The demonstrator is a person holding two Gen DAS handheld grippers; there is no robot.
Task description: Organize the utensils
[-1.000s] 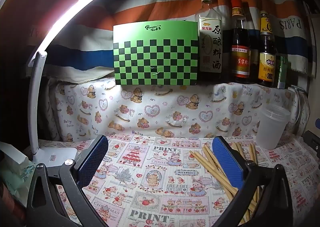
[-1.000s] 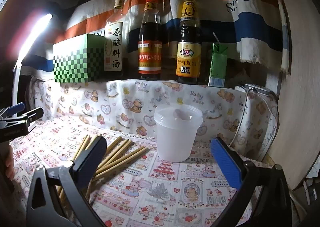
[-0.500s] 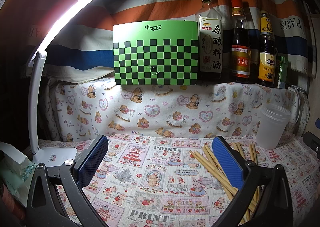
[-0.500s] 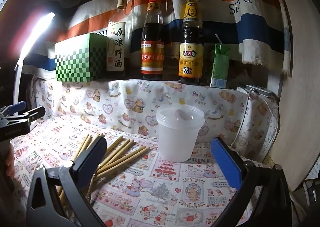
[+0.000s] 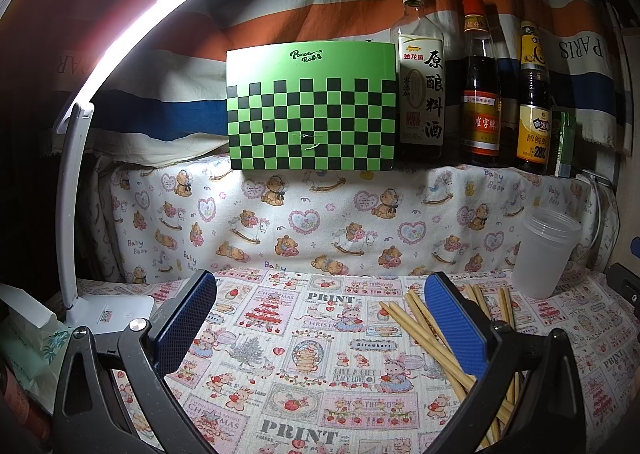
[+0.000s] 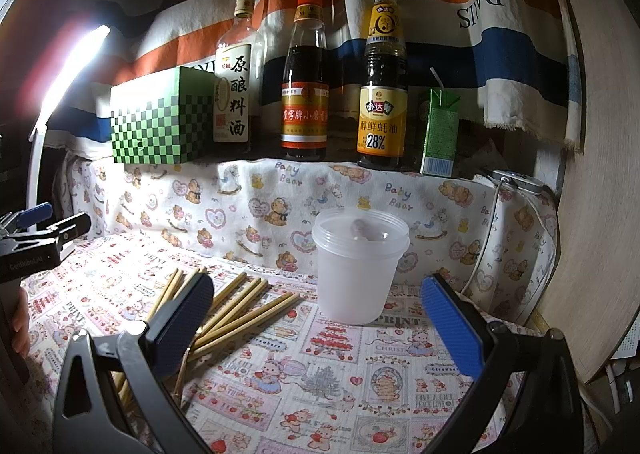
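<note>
Several bamboo chopsticks [image 5: 416, 328] lie loose on the printed tablecloth, partly behind the right finger of my left gripper [image 5: 320, 318], which is open and holds nothing. In the right wrist view the same chopsticks [image 6: 248, 314] fan out left of a translucent plastic cup [image 6: 360, 268] that stands upright. My right gripper [image 6: 316, 322] is open and empty, low over the cloth, with the cup just beyond the gap between its fingers. The cup [image 5: 546, 254] stands at the far right of the left wrist view.
A raised ledge behind holds a green checkered box [image 5: 312, 109], three sauce bottles [image 6: 304, 77] and a green carton [image 6: 438, 133]. A lit desk lamp [image 5: 80, 213] stands at the left. A wooden panel [image 6: 592, 173] closes the right side. The other gripper [image 6: 36, 242] shows at far left.
The right gripper has crept slightly closer to the cup and chopsticks. The left gripper has hardly moved.
</note>
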